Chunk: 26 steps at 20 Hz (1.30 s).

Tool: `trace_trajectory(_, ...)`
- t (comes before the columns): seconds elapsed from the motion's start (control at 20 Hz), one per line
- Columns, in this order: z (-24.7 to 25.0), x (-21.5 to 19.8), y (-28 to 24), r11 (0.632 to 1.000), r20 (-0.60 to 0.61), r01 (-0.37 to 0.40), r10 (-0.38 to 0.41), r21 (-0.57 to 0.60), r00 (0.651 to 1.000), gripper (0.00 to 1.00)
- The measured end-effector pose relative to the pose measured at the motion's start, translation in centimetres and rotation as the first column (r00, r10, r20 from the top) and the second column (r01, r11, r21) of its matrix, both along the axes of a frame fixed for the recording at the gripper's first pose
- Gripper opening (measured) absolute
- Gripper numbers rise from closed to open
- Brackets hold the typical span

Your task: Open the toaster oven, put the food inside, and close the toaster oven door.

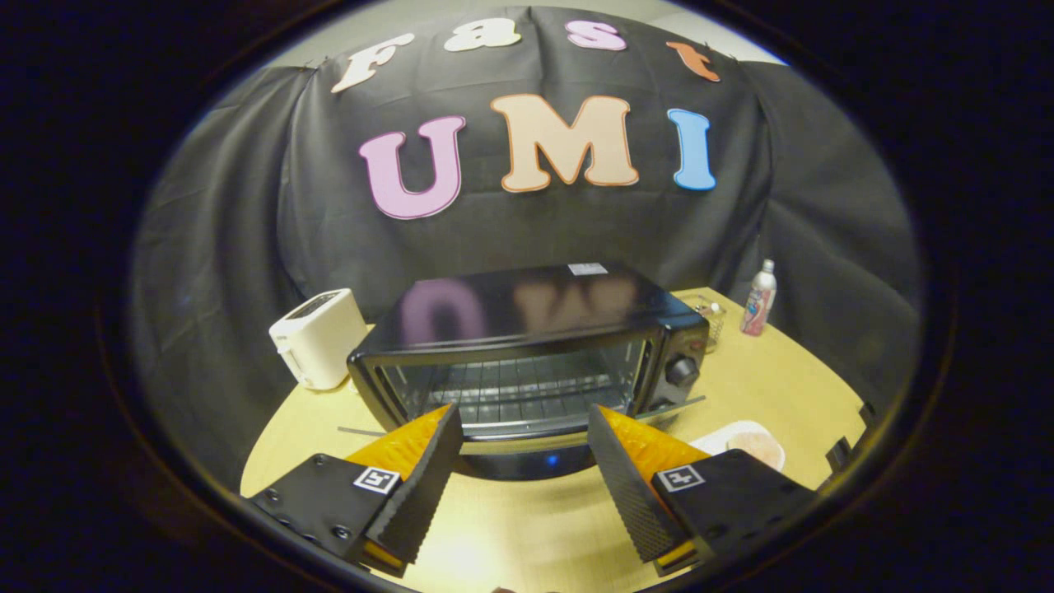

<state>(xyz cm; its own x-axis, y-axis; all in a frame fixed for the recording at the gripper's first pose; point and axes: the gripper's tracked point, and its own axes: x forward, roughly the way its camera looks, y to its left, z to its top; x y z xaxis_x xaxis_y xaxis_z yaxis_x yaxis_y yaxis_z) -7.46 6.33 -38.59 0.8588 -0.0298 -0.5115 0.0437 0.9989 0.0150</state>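
Gripper view: the gripper hangs just above the worktop, its two fingers spread wide with nothing between them but bare wood and the front of the toaster oven. The oven sits square ahead, just beyond the fingertips, and its glass door appears folded down toward us, the wire rack showing in the cavity. A control knob sits on its right-hand panel. The food lies on a small pale plate beside the right finger, off the oven's front right corner.

Handling, as I judge it: the oven body is a rigid metal box, heavy enough to stay put, while the door swings on a low hinge and is best taken by its front edge or handle bar, where the glossy surface may slip. The food looks like a flat, soft slice, light and easy to crush or tear, so a gentle pinch at its edge would suit; exactly what it is I cannot tell.

The worktop is a round, light wood surface, smooth and bright. A white toaster stands to the oven's left, a small bottle and a clear glass jar to its right, and draped black cloth closes the booth behind
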Motion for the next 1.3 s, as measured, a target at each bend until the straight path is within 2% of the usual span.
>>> trace_trajectory(0.4,-3.8,-4.7,-0.8,1.0,-0.1,0.0,-0.002,-0.019,0.995,0.97)
trace_trajectory(0.65,-7.9,-7.2,-1.3,0.997,-0.2,-0.041,0.026,-0.071,0.98,0.97)
trace_trajectory(0.85,-9.9,-6.9,-1.2,0.996,-0.237,-0.064,0.048,-0.061,0.97,0.97)
trace_trajectory(1.0,-10.7,-6.2,-1.7,0.997,-0.25,-0.044,0.027,-0.061,0.968,0.97)
trace_trajectory(1.15,-12.6,-6.9,-2.5,0.997,-0.318,-0.037,0.012,-0.07,0.948,0.97)
trace_trajectory(1.3,-12.4,-6.3,-3.4,0.999,-0.311,-0.008,-0.008,-0.05,0.95,0.97)
